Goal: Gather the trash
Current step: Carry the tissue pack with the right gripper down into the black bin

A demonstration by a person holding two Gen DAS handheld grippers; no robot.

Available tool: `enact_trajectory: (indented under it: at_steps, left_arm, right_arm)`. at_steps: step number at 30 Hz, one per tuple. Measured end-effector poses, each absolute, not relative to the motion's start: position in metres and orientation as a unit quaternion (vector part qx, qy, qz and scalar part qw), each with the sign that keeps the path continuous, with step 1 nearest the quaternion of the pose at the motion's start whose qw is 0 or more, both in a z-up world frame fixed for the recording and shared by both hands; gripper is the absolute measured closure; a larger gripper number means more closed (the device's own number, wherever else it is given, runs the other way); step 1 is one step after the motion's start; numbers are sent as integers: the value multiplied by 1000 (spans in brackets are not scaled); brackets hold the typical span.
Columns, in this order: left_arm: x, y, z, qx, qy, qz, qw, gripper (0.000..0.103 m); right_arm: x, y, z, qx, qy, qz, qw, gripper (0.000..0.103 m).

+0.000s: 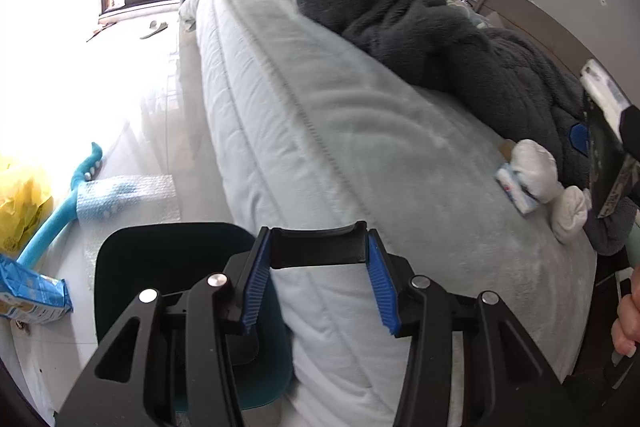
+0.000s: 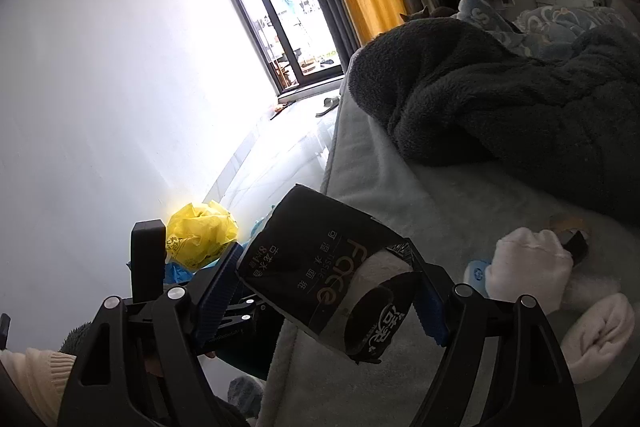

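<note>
My right gripper [image 2: 328, 291] is shut on a black tissue-roll wrapper [image 2: 320, 279] printed "Face", held above the bed's edge; the wrapper also shows at the right edge of the left wrist view [image 1: 608, 155]. My left gripper [image 1: 318, 251] hangs over the bed's side, its jaws set wide with a black piece [image 1: 318, 245] between the fingertips. A dark teal bin [image 1: 168, 267] stands on the floor under it. On the bed lie white crumpled tissues [image 1: 536, 171] and a small blue-white packet [image 1: 514, 191]; they also show in the right wrist view [image 2: 528, 267].
A grey fleece blanket [image 1: 420, 27] is heaped on the light bed [image 1: 320, 127]. On the floor lie a yellow plastic bag [image 1: 20, 203], a blue packet [image 1: 32, 291], bubble wrap [image 1: 124, 203] and a teal handle [image 1: 60, 207]. A window [image 2: 276, 7] and yellow curtain are beyond.
</note>
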State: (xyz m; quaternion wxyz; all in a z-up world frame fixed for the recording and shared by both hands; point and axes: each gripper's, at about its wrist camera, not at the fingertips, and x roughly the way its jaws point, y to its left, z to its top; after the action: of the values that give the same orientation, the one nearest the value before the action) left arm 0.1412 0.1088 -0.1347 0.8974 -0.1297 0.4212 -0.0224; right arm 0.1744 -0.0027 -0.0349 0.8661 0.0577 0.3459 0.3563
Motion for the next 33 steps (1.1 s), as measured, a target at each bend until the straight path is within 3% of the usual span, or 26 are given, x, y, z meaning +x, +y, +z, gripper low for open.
enact_trajectory:
  at_steps: [33]
  left_arm:
    - [115,235,-236,-220,572,54,789,53]
  right_arm:
    - [175,160,-94,-13,426,428,797,24]
